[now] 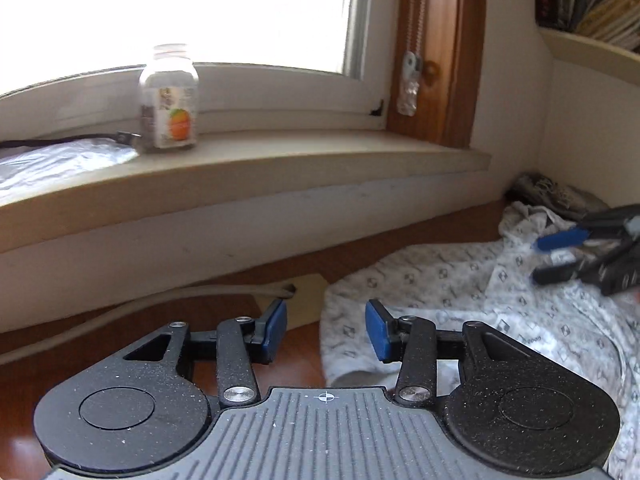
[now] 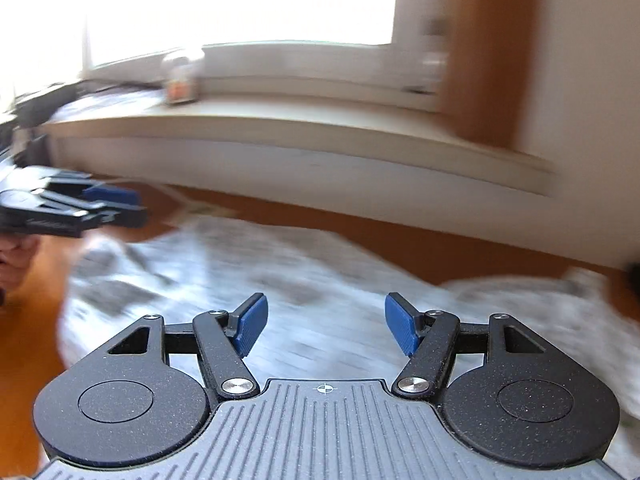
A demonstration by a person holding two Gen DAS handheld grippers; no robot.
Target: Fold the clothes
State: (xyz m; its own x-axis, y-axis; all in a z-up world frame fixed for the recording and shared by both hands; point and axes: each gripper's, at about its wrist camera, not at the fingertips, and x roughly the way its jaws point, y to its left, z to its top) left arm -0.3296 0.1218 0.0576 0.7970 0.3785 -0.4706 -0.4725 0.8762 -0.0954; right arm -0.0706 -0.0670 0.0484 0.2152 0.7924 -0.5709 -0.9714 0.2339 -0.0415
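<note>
Wooden counter [image 1: 152, 320] below window; patterned garment [image 1: 460, 280] lies rumpled. I hold left tongs [image 1: 326, 330] and right tongs [image 2: 326, 322] wide, empty. Fold stage unclear.

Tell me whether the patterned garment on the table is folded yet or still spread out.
Still spread out. The patterned garment lies loose and rumpled across the wooden table, with no neat fold visible, and neither open gripper holds it.

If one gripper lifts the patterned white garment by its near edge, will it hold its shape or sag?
The garment lies rumpled in soft folds on the wooden surface, so it will probably sag and drape. It looks thin, likely light. With the left gripper and right gripper both open, one pinch may bunch it.
</note>
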